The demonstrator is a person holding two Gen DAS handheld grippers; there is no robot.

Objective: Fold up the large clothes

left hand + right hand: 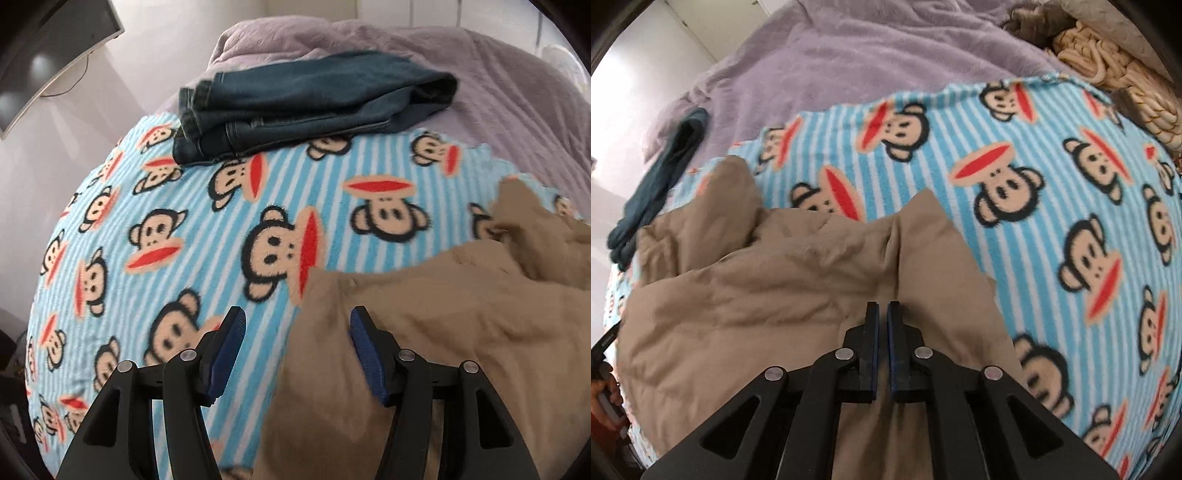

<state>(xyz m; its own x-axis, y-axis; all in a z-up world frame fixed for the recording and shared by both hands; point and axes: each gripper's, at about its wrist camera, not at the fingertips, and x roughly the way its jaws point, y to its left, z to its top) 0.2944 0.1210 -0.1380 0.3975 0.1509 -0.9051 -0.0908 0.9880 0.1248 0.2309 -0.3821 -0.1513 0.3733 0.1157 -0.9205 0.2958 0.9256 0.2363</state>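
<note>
A tan garment (443, 314) lies crumpled on a blue striped monkey-print blanket (177, 229). My left gripper (296, 315) hangs open over the garment's left edge. Its right finger is over the tan cloth and its left finger is over the blanket, and nothing sits between the pads. In the right wrist view the same tan garment (757, 295) spreads to the left and below my right gripper (883, 306). The right jaws stand a narrow gap apart above the cloth, and no fabric is pinched between them.
Folded dark blue jeans (295, 107) rest at the blanket's far edge, and they also show as jeans (661, 177) at the left. A lilac bedspread (849, 74) lies beyond, with a cream knitted throw (1108, 62) at the far right. A person's hand (605, 398) shows at the lower left.
</note>
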